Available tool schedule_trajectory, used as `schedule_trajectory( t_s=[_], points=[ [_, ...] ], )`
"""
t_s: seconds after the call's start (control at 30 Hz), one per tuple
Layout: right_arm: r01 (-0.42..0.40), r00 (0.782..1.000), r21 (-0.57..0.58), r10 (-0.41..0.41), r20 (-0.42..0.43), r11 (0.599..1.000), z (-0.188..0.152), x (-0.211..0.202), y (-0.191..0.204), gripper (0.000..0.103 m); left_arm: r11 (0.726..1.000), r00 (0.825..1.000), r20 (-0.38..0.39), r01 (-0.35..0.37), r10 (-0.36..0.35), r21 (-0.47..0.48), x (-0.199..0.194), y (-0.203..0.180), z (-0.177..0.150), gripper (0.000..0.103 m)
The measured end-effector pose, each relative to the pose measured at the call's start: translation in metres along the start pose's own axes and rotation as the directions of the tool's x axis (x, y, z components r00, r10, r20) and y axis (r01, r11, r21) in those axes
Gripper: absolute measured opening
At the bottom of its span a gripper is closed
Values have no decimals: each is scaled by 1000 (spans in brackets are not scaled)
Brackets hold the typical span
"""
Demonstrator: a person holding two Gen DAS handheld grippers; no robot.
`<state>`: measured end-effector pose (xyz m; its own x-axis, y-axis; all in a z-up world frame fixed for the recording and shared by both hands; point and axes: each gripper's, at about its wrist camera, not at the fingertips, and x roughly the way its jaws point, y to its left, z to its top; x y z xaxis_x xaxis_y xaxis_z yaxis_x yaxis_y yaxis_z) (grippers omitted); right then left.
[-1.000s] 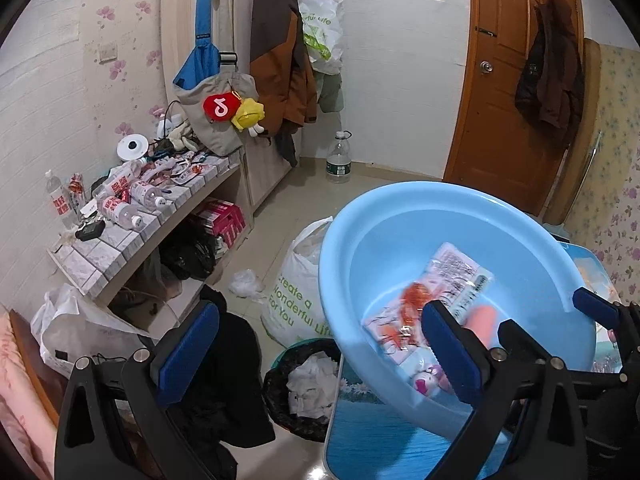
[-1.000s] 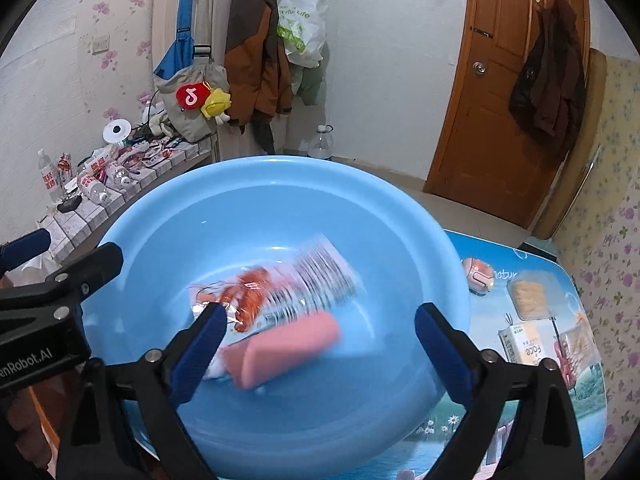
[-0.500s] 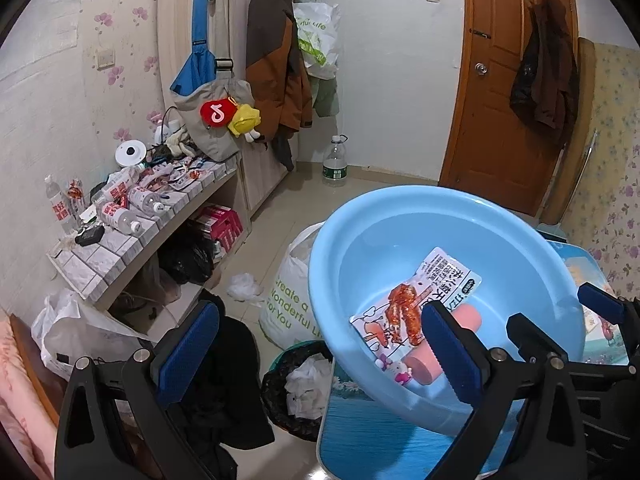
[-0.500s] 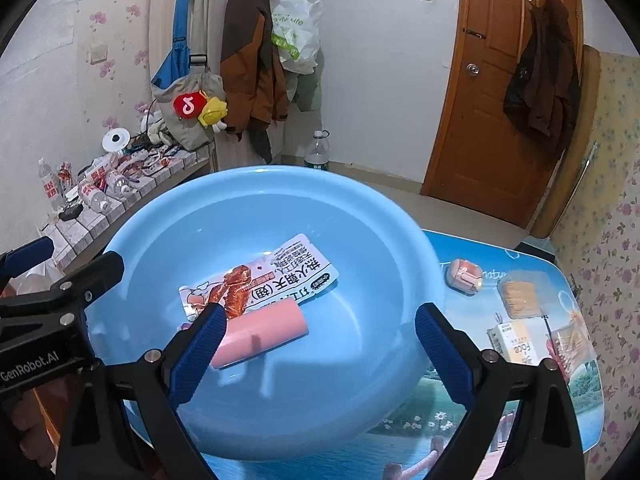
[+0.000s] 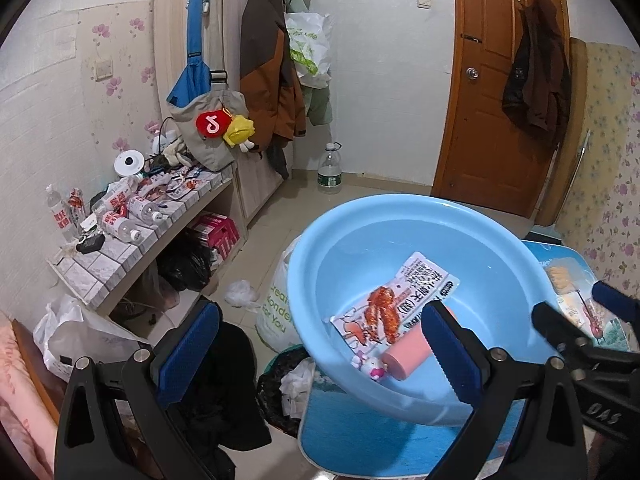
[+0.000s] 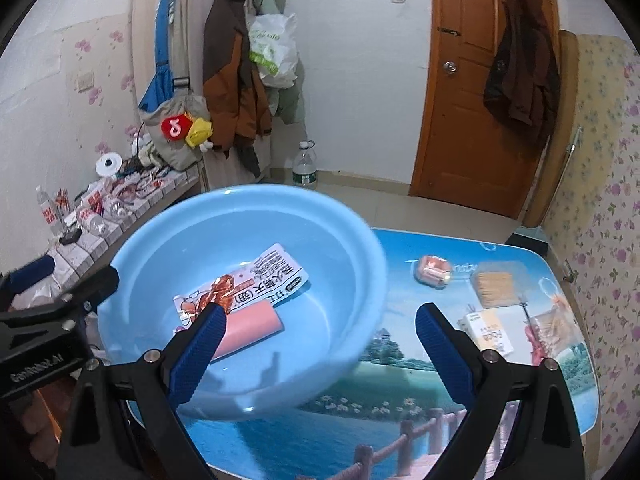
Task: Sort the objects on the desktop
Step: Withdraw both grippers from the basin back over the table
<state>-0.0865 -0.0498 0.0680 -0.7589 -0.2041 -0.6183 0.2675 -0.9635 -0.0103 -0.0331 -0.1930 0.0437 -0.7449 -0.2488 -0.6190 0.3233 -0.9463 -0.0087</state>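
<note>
Blue basin (image 6: 248, 236) sits at the left end of the worktop (image 6: 500, 396), its left rim overhanging the edge above the floor. Inside it: a printed snack packet (image 6: 256, 280), a pink cylinder (image 6: 256, 328) just beside the packet, and a small cat figure (image 5: 370, 367) near the pink cylinder's end.

Left gripper (image 5: 320, 348): fingers wide apart, nothing between them; left finger over the floor, right finger in front of the basin's interior, overlapping the pink cylinder in view. Contact cannot be told.

Right gripper (image 6: 320, 340): fingers wide apart, empty, straddling the basin's right rim; left finger overlaps the packet and cylinder.

Right of the basin on the worktop: a small pink case (image 6: 434, 270), a clear box of swabs (image 6: 496, 284), a small carton (image 6: 490, 332).
</note>
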Motion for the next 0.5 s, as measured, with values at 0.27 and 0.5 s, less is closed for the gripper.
schedule_trajectory(
  t_s=[0.27,0.5],
  points=[
    [38,998,27,-39,52,999,3,-39,-24,97,999,999,12,36,-36,23,-16,-25,-2,103],
    [43,998,90,-47,46,995,-9,-52,-52,103,999,1000,8,28,-28,35,-26,-43,-2,103]
  ],
)
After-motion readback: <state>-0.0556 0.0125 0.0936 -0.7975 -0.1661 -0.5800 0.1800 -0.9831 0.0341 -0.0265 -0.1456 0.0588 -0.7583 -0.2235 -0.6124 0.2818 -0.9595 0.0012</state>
